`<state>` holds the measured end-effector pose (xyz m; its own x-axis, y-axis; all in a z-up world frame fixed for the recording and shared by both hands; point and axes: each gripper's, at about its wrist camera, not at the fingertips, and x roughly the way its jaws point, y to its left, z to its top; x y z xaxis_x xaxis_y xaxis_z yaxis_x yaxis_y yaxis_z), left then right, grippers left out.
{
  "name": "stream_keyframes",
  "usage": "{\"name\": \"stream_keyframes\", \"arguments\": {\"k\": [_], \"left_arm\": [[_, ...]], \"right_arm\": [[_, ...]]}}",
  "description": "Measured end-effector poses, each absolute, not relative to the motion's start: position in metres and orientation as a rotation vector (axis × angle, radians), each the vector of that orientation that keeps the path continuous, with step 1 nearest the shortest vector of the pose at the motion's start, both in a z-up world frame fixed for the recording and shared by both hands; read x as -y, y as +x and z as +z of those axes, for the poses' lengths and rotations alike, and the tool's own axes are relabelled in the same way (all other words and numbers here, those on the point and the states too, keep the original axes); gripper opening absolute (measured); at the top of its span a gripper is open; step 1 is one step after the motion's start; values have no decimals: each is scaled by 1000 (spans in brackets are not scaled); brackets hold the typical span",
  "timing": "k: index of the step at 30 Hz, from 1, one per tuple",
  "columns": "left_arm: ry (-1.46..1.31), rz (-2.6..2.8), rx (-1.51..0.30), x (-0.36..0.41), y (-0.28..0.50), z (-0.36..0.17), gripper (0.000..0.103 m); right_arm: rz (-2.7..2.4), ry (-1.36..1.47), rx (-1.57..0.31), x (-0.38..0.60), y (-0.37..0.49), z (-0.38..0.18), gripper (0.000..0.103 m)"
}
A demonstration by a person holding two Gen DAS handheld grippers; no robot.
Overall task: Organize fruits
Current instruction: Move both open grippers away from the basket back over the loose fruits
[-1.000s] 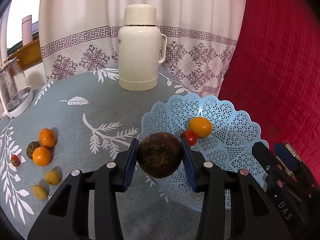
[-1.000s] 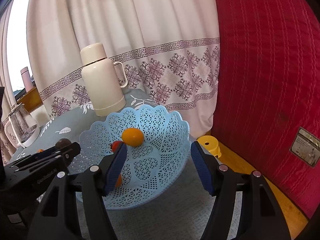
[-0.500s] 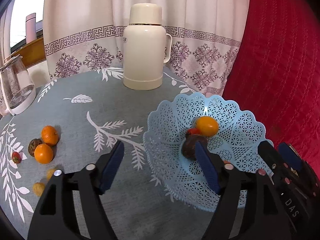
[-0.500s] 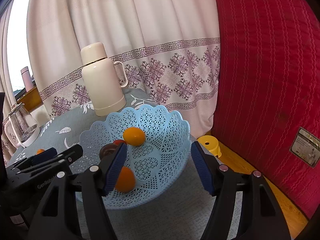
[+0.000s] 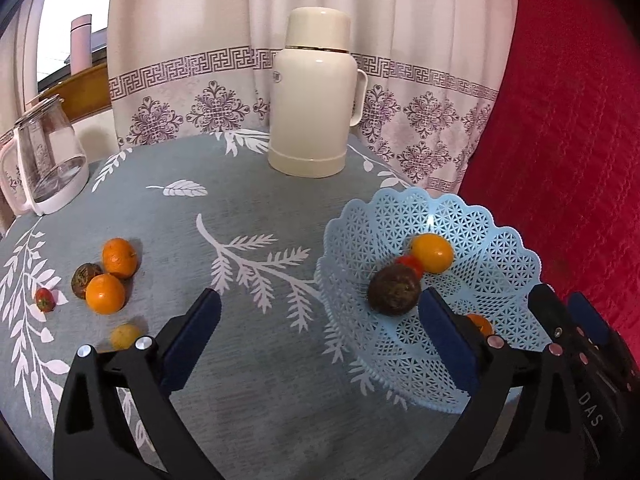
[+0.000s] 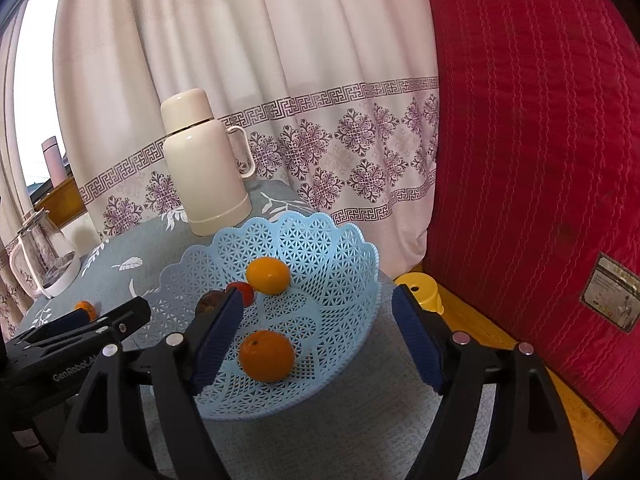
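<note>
Left wrist view: left gripper (image 5: 318, 334) tilted down over the table (image 5: 248, 216), jaws just been opening and now spread wide, nothing between them. Dark brown fruit (image 5: 394, 289) sitting loose in the blue lattice basket (image 5: 500, 240), just beyond the right-hand blue pad, touching a small red fruit (image 5: 412, 265) and close to a yellow-orange one (image 5: 433, 253). Another orange (image 5: 479, 323) peeking out behind that finger. Two oranges (image 5: 113, 275), a second dark fruit (image 5: 83, 276), a strawberry (image 5: 45, 299) and a small yellow fruit (image 5: 125, 336) well apart on the cloth at left. Cream thermos (image 5: 316, 96) upright at the back, glass kettle (image 5: 48, 164) far left.

Right wrist view: right gripper (image 6: 316, 340) also angled downward over the basket's near rim, jaws just been opening, fairly wide, gripping nothing. Orange (image 6: 267, 356) lying in the basket between the pads but untouched. Left gripper's black fingers poking in from the left edge. Yellow stool (image 6: 420, 294) on the floor beside a red quilted cover (image 6: 540, 160).
</note>
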<state>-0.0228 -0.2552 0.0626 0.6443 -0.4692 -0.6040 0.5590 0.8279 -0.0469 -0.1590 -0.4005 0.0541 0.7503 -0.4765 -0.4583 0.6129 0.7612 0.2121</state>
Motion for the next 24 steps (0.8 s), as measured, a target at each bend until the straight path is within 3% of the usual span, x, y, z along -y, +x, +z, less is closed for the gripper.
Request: {"name": "stream_keyframes", "arguments": {"k": [24], "left_arm": [[127,-500,-637,222,-23,69,100]], "right_arm": [[-614,339,-385,399,-160,56,77]]}}
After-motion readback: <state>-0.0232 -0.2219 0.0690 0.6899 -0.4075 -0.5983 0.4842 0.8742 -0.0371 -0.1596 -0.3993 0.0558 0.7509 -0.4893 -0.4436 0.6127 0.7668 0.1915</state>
